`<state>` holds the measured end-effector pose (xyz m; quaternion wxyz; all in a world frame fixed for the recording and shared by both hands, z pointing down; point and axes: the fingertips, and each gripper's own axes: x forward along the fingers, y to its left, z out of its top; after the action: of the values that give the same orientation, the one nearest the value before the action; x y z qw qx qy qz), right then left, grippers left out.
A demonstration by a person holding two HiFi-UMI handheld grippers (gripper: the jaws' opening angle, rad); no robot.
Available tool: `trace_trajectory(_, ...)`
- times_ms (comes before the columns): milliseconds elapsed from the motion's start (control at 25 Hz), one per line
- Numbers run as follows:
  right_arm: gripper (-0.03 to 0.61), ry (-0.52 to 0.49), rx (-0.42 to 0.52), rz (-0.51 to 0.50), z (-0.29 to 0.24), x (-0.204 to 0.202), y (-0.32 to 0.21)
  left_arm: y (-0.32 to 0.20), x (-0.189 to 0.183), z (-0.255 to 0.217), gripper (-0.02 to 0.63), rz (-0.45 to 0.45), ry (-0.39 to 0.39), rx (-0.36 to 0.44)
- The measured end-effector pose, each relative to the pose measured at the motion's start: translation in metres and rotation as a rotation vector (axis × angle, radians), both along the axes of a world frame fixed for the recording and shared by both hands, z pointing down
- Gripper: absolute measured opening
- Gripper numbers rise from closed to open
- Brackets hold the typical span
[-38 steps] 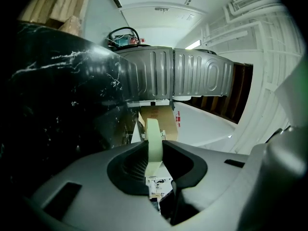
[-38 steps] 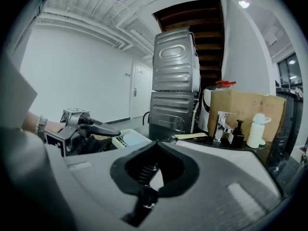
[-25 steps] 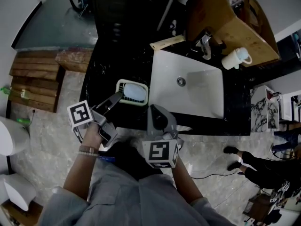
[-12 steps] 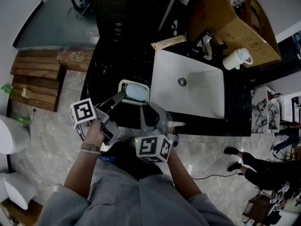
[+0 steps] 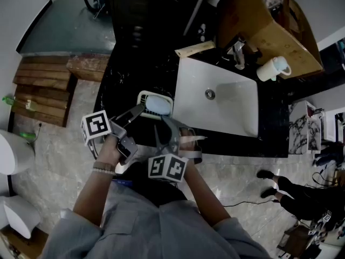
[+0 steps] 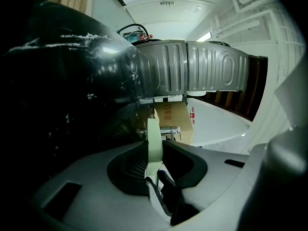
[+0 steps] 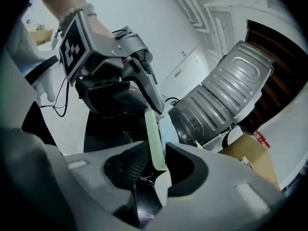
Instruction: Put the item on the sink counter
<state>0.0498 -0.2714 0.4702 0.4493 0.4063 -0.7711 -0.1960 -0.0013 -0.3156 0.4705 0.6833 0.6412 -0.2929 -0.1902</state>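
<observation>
**Right claw moves in on the soap dish.** My right claw is opening wide, with the pale green rim of the soap dish standing loose between its jaws. A second ago it hung shut, short of the dish. My left claw is clamped narrow on the dish's near-left corner, unchanged. The dish carries a blue soap bar and appears to rest on the black table, just beside the left edge of the white sink, where it already sat. I judge the item to be delivered. The right claw's arrival looks like a steadying or a small two-handed adjustment, and letting go is what remains.
</observation>
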Motion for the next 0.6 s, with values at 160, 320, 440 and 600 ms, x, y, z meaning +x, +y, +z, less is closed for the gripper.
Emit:
trace_trajectory(160, 0.112, 0.059, 0.023, -0.017, 0.0068, -0.0033, -0.0010, 0.0004, -0.0005, 0.0017, 0.089, 0.001, 0.004, -0.006)
trace_trajectory(320, 0.110, 0.120, 0.054, -0.035, 0.0118, -0.0043, -0.0026, 0.0008, 0.0003, 0.0024, 0.089, -0.002, 0.014, -0.011)
trace_trajectory(440, 0.086, 0.160, 0.073, -0.040, 0.0116, -0.0040, -0.0031, 0.0014, -0.0028, 0.0075, 0.089, -0.002, -0.002, -0.016)
trace_trajectory(600, 0.078, 0.199, 0.060, -0.050, 0.0124, -0.0041, -0.0032, 0.0014, -0.0030, 0.0088, 0.089, 0.004, -0.015, -0.016)
